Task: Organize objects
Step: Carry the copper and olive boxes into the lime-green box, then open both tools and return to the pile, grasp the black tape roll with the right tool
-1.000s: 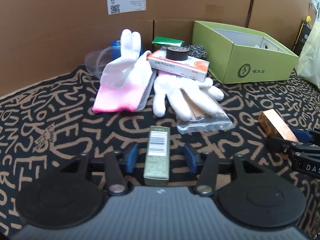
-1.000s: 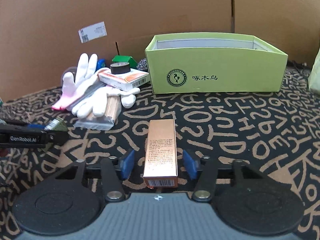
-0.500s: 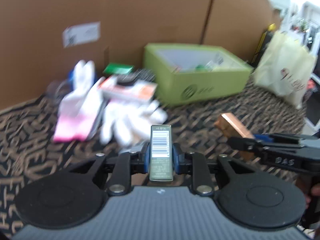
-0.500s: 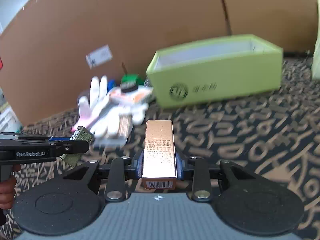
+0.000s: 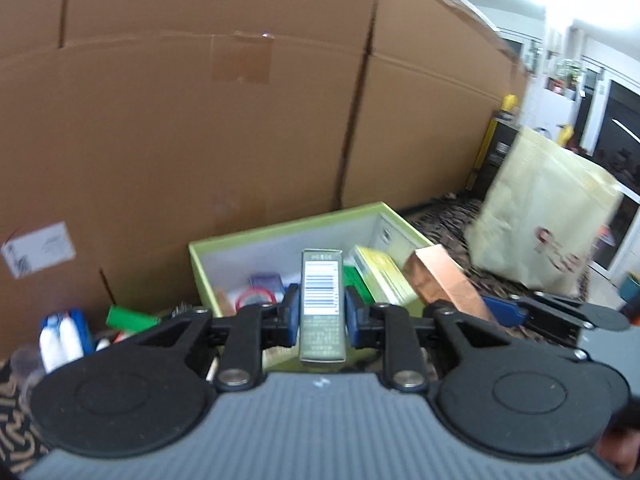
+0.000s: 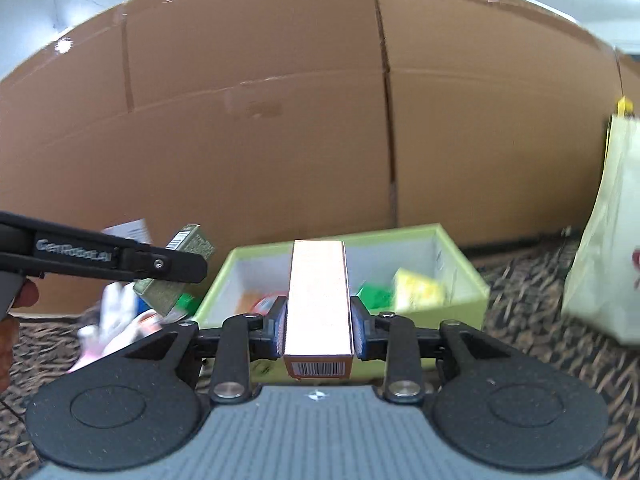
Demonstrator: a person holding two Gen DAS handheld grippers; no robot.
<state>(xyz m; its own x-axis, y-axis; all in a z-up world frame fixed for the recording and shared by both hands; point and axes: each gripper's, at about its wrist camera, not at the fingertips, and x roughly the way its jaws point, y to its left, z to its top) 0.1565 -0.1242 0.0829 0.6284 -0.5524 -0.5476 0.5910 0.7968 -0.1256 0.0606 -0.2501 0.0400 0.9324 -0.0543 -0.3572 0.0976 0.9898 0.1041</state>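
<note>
My left gripper [image 5: 322, 314] is shut on a slim olive-green carton [image 5: 322, 300] with a barcode on top, held in the air. The blue pads of my right gripper [image 6: 318, 330] are shut on a copper-coloured carton [image 6: 318, 300], also lifted. Both point at the open lime-green box [image 6: 460, 258], which lies just ahead and below. The right wrist view shows the left gripper [image 6: 160, 268] and its olive carton [image 6: 190, 248] left of the box. In the left wrist view the copper carton [image 5: 444, 284] hangs over the lime box's [image 5: 280, 236] right corner.
Inside the lime box lie a yellow packet [image 6: 418, 290], a green item [image 6: 374, 296] and a red ring [image 5: 256, 298]. White gloves [image 6: 112, 320] lie on the patterned cloth at the left. A beige bag [image 5: 548, 216] stands right of the box. A cardboard wall [image 6: 280, 140] closes the back.
Both grippers shut on their cartons, which lay loose between open jaws a second ago. Both lifted them off the cloth and swung up toward the lime box.
</note>
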